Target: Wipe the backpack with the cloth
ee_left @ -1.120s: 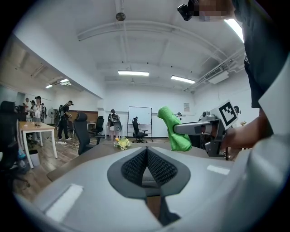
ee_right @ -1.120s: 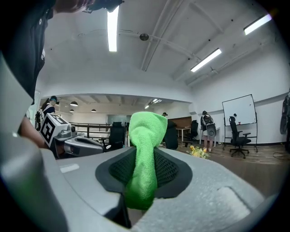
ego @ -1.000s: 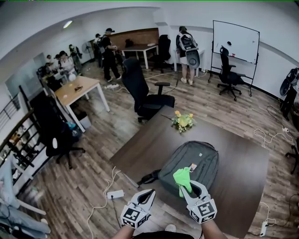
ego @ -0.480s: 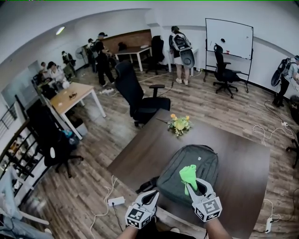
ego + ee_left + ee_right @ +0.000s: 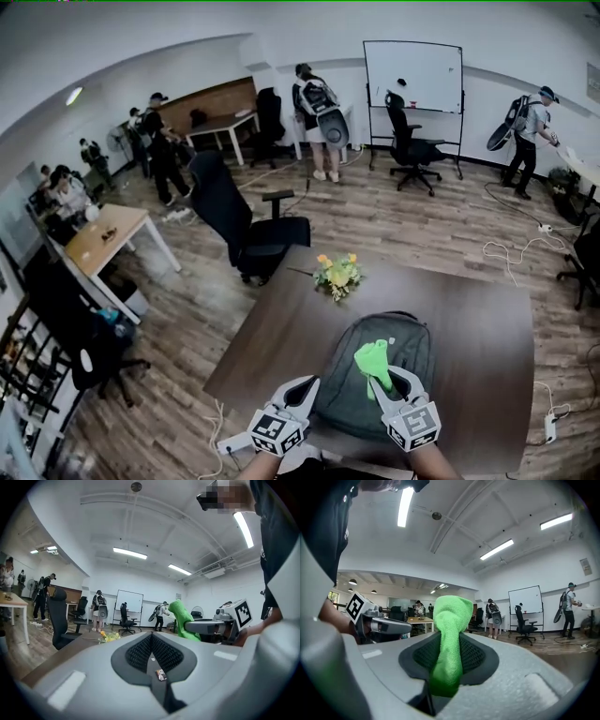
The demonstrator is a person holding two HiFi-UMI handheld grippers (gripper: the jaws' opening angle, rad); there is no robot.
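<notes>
At the left of the head view a light wooden desk [image 5: 98, 239] stands on the plank floor, and a black office chair [image 5: 239, 220] sits just beyond the far edge of the dark table [image 5: 478, 337]. Low in the frame, left of centre, the left claw [image 5: 302, 384] hangs at the table's near edge, just beside the backpack's lower left corner. In the left gripper view its jaws are pressed together, with nothing between them [image 5: 151, 641].

A small bunch of yellow flowers [image 5: 337, 274] lies on the table towards its far side, just above the backpack [image 5: 412, 352]. The grey backpack lies flat on the near half of the table, at lower centre of the head view.

Over the backpack's middle the green cloth [image 5: 371, 356] stands up in a bunched peak from the right claw [image 5: 384, 377]. In the right gripper view the jaws are clamped on the cloth [image 5: 450, 639], which rises from between the dark pads and folds over at its top. Whether the cloth touches the backpack cannot be told.

At the upper right a whiteboard [image 5: 412, 75] stands against the wall.
</notes>
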